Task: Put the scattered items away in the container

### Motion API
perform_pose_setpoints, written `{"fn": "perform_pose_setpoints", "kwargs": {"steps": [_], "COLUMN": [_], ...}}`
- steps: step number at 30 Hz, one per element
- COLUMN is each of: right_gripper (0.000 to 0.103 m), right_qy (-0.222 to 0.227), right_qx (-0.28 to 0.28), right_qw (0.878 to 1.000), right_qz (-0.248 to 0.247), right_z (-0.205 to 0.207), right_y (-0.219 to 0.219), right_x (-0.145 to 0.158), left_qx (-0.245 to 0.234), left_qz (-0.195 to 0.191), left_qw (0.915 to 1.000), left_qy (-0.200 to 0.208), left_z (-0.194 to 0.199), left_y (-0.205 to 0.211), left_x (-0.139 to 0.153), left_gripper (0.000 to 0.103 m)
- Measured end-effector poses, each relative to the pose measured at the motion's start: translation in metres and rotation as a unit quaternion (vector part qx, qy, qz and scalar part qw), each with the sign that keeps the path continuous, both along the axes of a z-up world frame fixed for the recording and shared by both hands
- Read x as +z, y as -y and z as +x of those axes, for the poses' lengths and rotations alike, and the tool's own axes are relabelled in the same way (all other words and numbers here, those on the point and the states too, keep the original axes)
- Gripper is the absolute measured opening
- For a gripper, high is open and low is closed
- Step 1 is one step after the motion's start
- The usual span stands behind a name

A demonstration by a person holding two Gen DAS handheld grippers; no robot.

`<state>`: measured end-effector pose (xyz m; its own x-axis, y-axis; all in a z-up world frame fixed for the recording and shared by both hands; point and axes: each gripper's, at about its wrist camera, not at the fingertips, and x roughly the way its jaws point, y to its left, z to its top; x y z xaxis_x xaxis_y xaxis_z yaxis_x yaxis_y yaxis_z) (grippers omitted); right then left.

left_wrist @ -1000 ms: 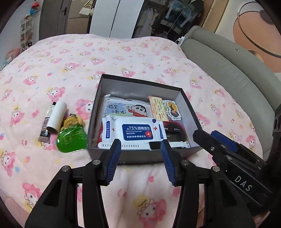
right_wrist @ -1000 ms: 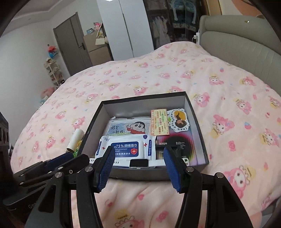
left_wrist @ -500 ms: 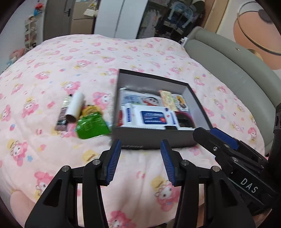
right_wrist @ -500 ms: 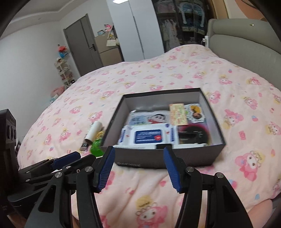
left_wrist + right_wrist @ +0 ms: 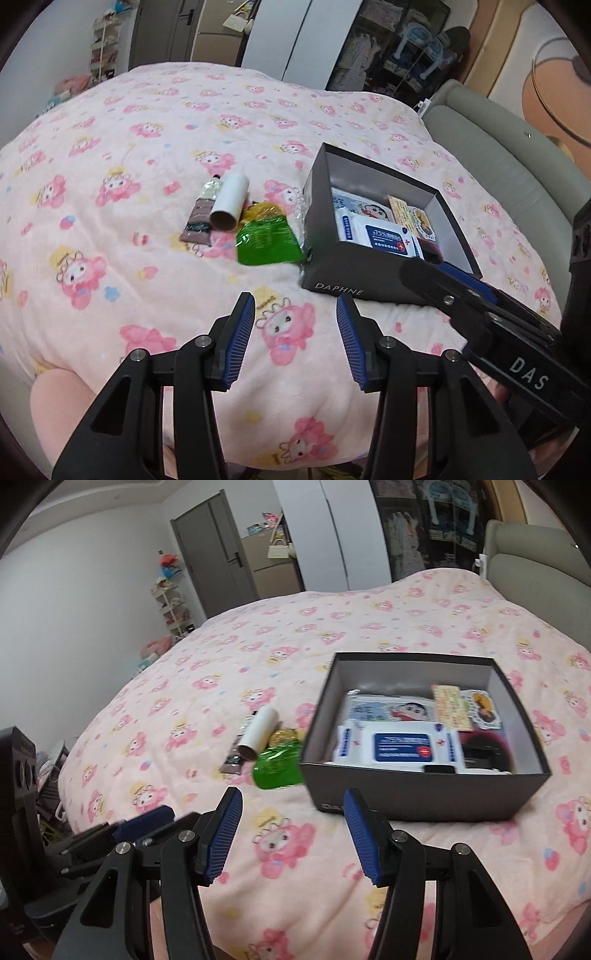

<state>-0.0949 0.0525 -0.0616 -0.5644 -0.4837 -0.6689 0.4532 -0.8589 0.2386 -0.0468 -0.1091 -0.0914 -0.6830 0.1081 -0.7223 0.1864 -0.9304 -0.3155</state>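
A dark grey box [image 5: 354, 273] [image 5: 424, 794] sits on the pink bed and holds a wet-wipes pack [image 5: 400, 746], a cartoon pouch [image 5: 388, 710] and small cards. Left of the box lie a green sachet [image 5: 266, 240] [image 5: 277, 766], a yellow wrapper [image 5: 260, 210], a white tube [image 5: 231, 203] [image 5: 258, 733] and a brown tube [image 5: 201, 218]. My left gripper [image 5: 295, 332] is open and empty, near the bed's front edge, short of the sachet. My right gripper [image 5: 291, 830] is open and empty, in front of the box's left corner; it also shows in the left wrist view [image 5: 480, 306].
The pink patterned blanket [image 5: 129, 155] covers the whole bed. A grey padded headboard [image 5: 509, 173] runs along the right. A white wardrobe [image 5: 332, 531], a grey door [image 5: 210, 550] and a small shelf [image 5: 173, 602] stand beyond the bed.
Both grippers have pulled back from the box and swung left, so the loose items beside the box now sit nearer the middle of both views. Both stay open.
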Motion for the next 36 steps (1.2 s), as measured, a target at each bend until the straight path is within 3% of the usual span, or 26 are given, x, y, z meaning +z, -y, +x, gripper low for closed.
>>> {"fn": "perform_pose_setpoints", "kwargs": {"steps": [9, 16, 23, 28, 32, 36], "right_gripper": [0.053, 0.053, 0.05, 0.039, 0.039, 0.039], "right_qy": [0.019, 0.054, 0.053, 0.047, 0.076, 0.095], "right_qx": [0.013, 0.019, 0.041, 0.047, 0.008, 0.018], "right_qw": [1.0, 0.998, 0.997, 0.997, 0.996, 0.994], "right_qz": [0.009, 0.031, 0.033, 0.047, 0.043, 0.045], "right_z": [-0.017, -0.039, -0.052, -0.074, -0.093, -0.094], "right_y": [0.032, 0.053, 0.091, 0.12, 0.12, 0.118], "right_x": [-0.029, -0.069, -0.097, -0.12, -0.136, -0.151], "left_qx": [0.06, 0.075, 0.059, 0.062, 0.024, -0.004], "left_qz": [0.033, 0.041, 0.086, 0.158, 0.187, 0.211], "left_qw": [0.9974, 0.9951, 0.9928, 0.9824, 0.9793, 0.9741], "left_qy": [0.02, 0.051, 0.059, 0.078, 0.075, 0.082], "left_z": [-0.014, -0.043, -0.086, -0.113, -0.135, -0.157], "left_y": [0.04, 0.076, 0.105, 0.134, 0.128, 0.112], "left_x": [-0.039, -0.07, -0.094, -0.118, -0.128, -0.142], "left_gripper": [0.046, 0.046, 0.046, 0.046, 0.046, 0.046]}}
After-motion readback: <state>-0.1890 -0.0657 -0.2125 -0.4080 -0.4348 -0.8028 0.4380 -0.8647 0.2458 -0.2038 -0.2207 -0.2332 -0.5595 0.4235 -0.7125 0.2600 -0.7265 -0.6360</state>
